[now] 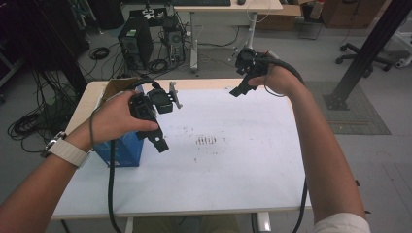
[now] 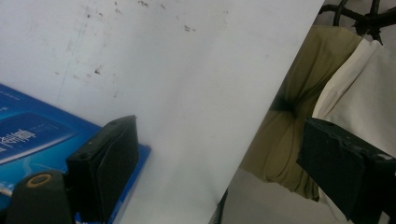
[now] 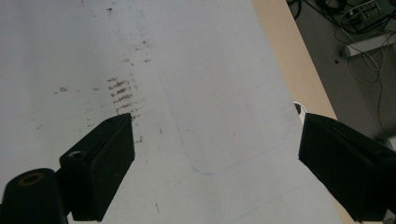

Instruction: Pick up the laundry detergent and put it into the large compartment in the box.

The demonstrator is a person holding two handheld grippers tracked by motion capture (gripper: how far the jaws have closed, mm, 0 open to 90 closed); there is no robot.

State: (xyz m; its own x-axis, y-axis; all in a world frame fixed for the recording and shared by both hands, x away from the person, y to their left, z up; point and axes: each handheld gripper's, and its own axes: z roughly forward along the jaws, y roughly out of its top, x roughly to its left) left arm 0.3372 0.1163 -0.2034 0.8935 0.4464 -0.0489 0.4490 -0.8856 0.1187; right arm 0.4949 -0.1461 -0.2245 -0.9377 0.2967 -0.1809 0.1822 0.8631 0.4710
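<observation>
My left gripper hangs over the left part of the white table, tilted down toward the person, just right of a blue box. In the left gripper view its jaws stand wide apart with nothing between them, and the blue box lies at the lower left behind one jaw. My right gripper is held above the table's far edge, pointing down and left. In the right gripper view its jaws are open over the bare white top with nothing in them.
Brown smudges mark the table's middle, and they show too as smudges in the right gripper view. The box has an open cardboard top. Behind the table stand a computer tower, loose cables and a desk. The person's trousers sit past the near edge.
</observation>
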